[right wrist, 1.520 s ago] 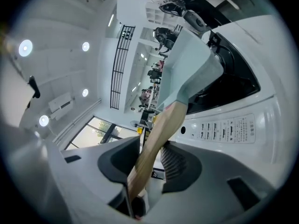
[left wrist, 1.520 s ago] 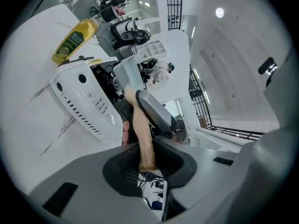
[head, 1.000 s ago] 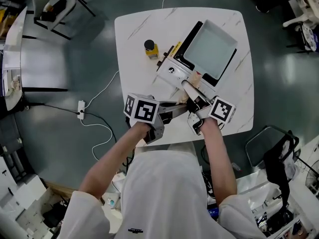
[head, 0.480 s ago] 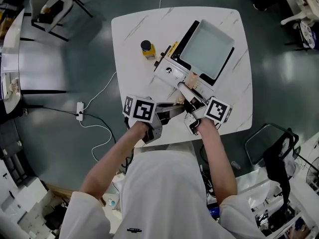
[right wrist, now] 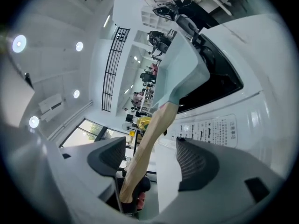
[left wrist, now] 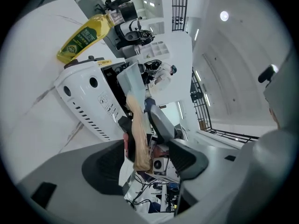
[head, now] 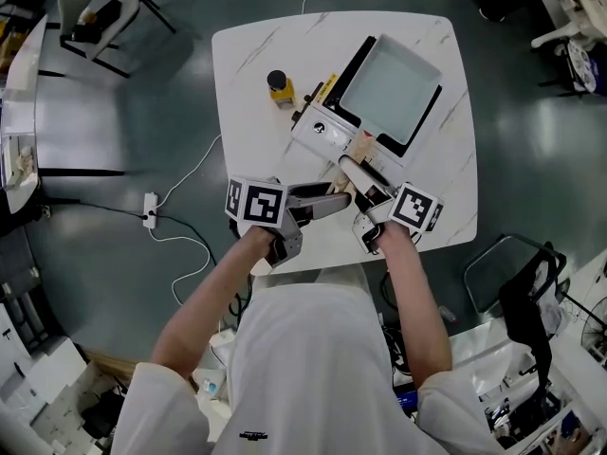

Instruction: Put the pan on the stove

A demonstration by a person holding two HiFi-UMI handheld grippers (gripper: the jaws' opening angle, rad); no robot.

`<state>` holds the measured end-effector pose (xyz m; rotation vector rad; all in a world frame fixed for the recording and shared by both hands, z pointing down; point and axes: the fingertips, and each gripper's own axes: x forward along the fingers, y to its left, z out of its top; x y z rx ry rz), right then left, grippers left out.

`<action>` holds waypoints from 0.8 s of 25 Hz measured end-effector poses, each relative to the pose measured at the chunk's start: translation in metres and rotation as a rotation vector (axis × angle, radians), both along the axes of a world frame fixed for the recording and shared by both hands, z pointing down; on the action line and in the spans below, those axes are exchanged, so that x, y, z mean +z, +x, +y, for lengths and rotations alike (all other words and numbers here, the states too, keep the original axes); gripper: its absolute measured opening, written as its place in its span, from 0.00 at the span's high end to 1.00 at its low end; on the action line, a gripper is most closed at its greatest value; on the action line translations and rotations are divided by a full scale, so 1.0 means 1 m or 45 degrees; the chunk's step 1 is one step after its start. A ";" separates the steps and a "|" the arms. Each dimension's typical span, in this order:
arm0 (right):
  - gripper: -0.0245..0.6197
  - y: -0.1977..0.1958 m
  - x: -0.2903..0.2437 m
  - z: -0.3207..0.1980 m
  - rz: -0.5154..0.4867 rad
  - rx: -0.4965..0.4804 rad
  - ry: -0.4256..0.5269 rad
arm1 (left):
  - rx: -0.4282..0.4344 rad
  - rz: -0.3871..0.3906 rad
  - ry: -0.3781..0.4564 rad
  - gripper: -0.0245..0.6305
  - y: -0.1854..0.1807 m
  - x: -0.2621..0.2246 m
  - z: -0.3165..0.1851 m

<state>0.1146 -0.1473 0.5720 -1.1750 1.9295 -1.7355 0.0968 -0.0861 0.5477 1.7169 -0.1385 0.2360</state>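
Both grippers have their jaws opening around the pan's wooden handle. The left gripper (left wrist: 147,160) has the handle (left wrist: 139,134) between its pads, nearer one pad, and neither pad presses on it. The right gripper (right wrist: 152,162) stands wide, with the handle running between its pads untouched.

The pan (head: 391,88) sits on the stove (head: 318,129), over its black top, toward the far right of the table (head: 256,45). It is square and shallow, with a pale grey-green floor and walls. Its handle is light bare wood, tapering, and reaches back over the stove's white front toward the person and both grippers.

The stove has a white casing with a row of vent slots low on its side and a dark round knob (head: 322,131) on the front. A yellow sticker (head: 329,88) lies along its left edge, its writing too small to read. A block of black print on the front panel shows in the right gripper view, too fine to read.

A yellow bottle (head: 279,85) with a dark cap stands on the table just left of the stove, apart from it. It carries a green label whose letters cannot be made out.
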 end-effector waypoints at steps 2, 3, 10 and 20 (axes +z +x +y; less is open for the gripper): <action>0.42 0.001 -0.004 0.006 0.021 -0.008 0.009 | -0.035 0.000 0.022 0.48 -0.006 -0.004 -0.001; 0.41 0.002 -0.005 0.011 0.040 -0.010 0.013 | -0.058 -0.005 0.039 0.45 -0.011 -0.006 -0.001; 0.40 0.027 -0.035 0.047 0.146 0.075 0.052 | -0.188 -0.115 0.283 0.42 -0.043 -0.029 0.005; 0.59 0.037 -0.110 0.097 0.562 -0.056 0.302 | -0.466 -0.334 0.703 0.86 -0.080 -0.093 0.018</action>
